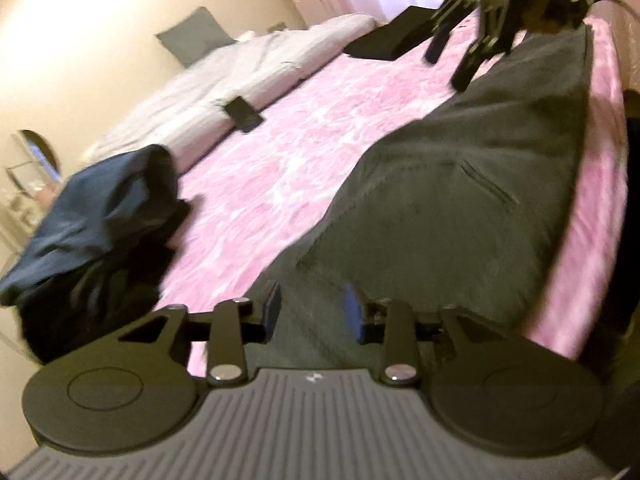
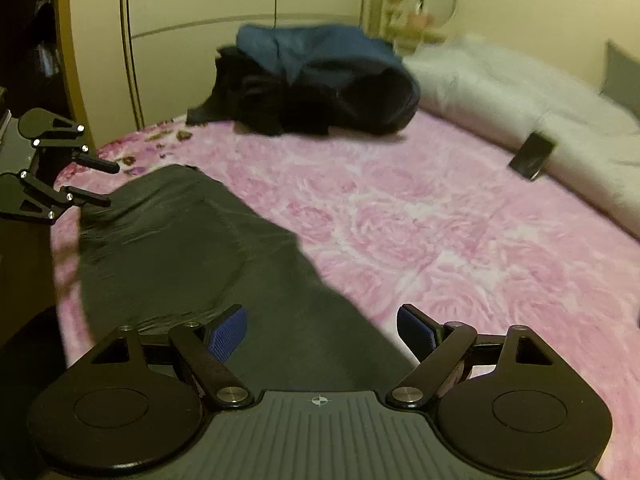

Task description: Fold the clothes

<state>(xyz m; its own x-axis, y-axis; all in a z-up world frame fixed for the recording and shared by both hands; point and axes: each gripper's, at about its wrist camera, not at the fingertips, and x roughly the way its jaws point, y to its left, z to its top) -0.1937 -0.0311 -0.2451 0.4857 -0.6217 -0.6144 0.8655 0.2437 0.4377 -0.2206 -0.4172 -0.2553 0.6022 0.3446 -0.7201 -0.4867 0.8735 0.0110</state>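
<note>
Both of my grippers hang over the dark grey trousers (image 2: 208, 256) spread flat along the near edge of the pink rose-patterned blanket (image 2: 400, 232), neither gripping anything: the left gripper (image 1: 312, 312) has its blue-padded fingers spread just above the waist end, and the right gripper (image 2: 322, 332) stands wide apart over the other end. I judge the fold itself not yet begun, only the garment laid out. Next, each gripper must drop onto a fabric edge and pinch it cleanly, well clear of the heap of dark blue and black clothes (image 2: 316, 84).
</note>
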